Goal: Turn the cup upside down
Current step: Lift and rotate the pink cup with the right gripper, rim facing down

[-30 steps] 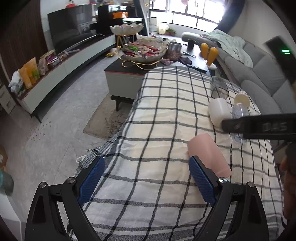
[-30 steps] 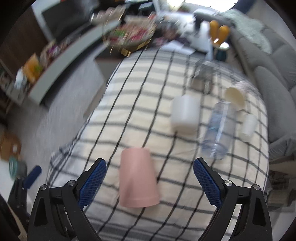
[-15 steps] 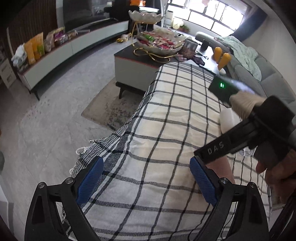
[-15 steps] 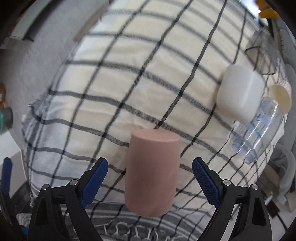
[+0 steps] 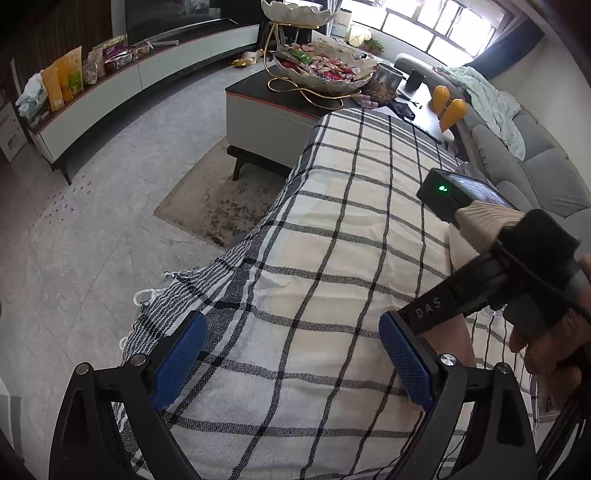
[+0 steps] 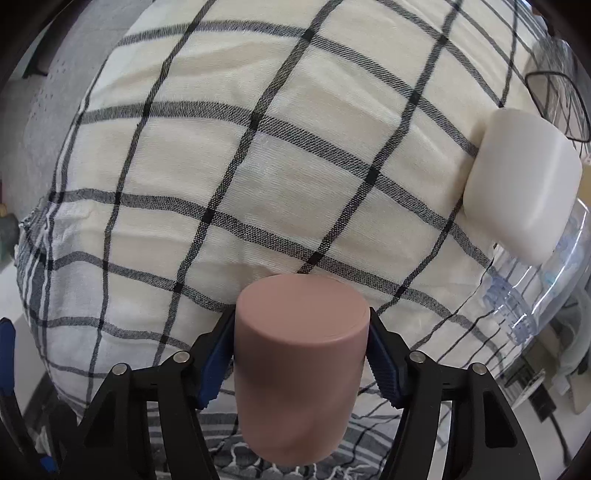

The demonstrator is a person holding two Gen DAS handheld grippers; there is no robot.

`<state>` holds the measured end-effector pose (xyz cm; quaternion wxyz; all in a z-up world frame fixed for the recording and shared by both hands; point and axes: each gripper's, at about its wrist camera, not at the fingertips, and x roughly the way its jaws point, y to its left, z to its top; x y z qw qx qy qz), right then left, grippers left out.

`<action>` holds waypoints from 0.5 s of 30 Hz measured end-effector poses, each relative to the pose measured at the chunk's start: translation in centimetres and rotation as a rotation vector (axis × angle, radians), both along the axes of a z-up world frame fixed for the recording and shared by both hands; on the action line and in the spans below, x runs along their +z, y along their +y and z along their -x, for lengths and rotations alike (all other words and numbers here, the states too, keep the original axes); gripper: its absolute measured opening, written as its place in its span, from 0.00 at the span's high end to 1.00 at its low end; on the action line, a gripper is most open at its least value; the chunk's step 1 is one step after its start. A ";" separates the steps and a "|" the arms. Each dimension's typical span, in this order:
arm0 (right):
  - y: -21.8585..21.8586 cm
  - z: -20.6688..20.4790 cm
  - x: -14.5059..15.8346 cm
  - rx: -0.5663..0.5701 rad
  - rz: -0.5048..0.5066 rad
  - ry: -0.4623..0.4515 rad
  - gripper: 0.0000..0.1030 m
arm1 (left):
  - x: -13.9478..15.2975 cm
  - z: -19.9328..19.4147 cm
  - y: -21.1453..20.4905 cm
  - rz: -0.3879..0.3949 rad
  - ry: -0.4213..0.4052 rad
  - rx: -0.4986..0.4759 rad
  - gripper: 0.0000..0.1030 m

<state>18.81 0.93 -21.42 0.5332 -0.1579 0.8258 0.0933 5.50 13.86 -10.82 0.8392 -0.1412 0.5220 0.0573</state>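
The right gripper [image 6: 301, 354] clamps the smooth pink plastic cup [image 6: 299, 373] near the checked-cloth worktop's [image 6: 258, 147] near edge, closed base facing away along the fingers [image 6: 214, 363]; contact with the cloth is probably lost. The left gripper [image 5: 291, 365] hangs released beside it.

Daylight is pouring through a row of windows [image 5: 439, 33] at the upper right of the frame. A grey sofa [image 5: 532, 173] is running down the right edge, a long low white cabinet [image 5: 110, 96] is stretching along the upper left, and a dark-topped coffee table [image 5: 269, 114] is standing at top centre over a pale tiled floor [image 5: 92, 229] and a worn rug [image 5: 214, 199]
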 end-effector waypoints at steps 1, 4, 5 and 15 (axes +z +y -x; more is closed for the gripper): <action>-0.3 0.2 0.3 -0.007 -0.007 -0.014 0.36 | 0.0 0.0 -0.1 0.001 -0.001 -0.004 0.07; -1.8 0.3 1.8 -0.032 -0.030 -0.056 0.37 | 0.3 0.0 -0.7 -0.008 -0.008 -0.021 0.07; -2.3 0.5 2.4 -0.047 -0.042 -0.073 0.37 | 0.5 0.1 -0.9 -0.016 -0.015 -0.028 0.07; -10.6 4.2 13.3 -0.218 -0.195 -0.581 0.37 | 2.3 0.4 -5.2 -0.071 -0.100 -0.113 0.07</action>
